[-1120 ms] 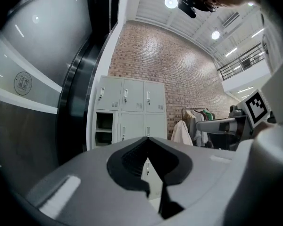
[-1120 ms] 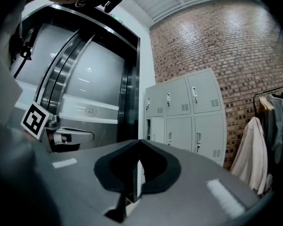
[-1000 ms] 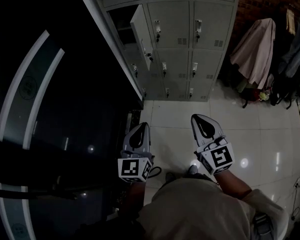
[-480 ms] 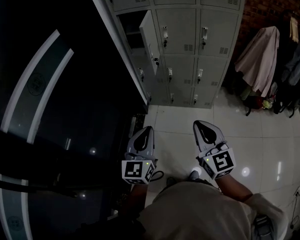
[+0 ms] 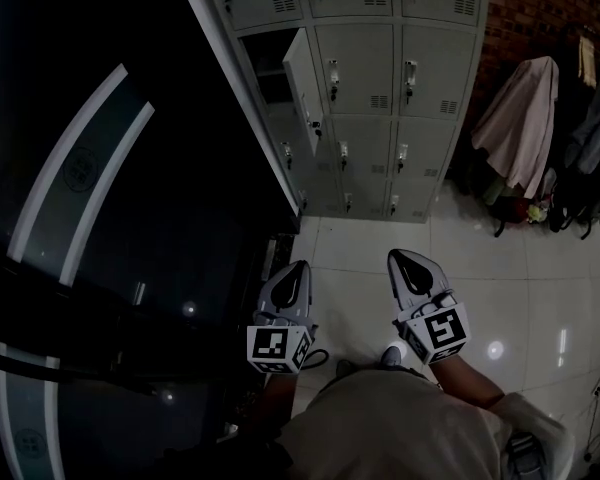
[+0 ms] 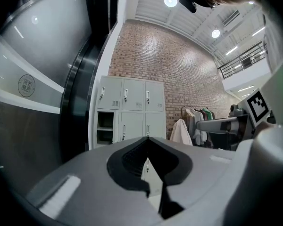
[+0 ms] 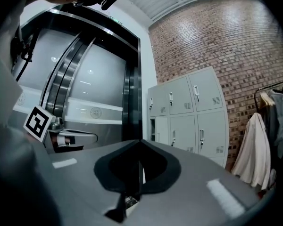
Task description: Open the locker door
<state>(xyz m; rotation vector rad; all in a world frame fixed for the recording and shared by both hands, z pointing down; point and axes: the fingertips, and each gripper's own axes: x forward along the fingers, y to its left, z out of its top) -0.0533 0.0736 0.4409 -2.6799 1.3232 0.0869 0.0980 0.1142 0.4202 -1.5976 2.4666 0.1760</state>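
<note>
A bank of grey lockers [image 5: 370, 68] stands against the wall ahead. One door [image 5: 305, 73] in its left column stands swung outward, and the compartment [image 5: 268, 68] behind it shows dark. The other doors are flat and closed. My left gripper [image 5: 301, 265] and right gripper [image 5: 394, 255] hang low over the floor, near my body and well short of the lockers. Both are shut with nothing between the jaws. The left gripper view shows the left gripper [image 6: 147, 138] pointing toward the lockers [image 6: 132, 107]. The right gripper [image 7: 140, 141] faces the lockers [image 7: 193, 112] too.
A dark glass wall with curved pale stripes [image 5: 100, 168] runs along my left, ending at the lockers. Coats hang on a rack [image 5: 525, 108] at the right before a brick wall [image 5: 540, 8]. Glossy white floor tiles [image 5: 500, 268] lie between me and the lockers.
In the head view the lockers have slid a little down and to the right. Both grippers have drifted slightly lower in the frame. They have stayed shut.
</note>
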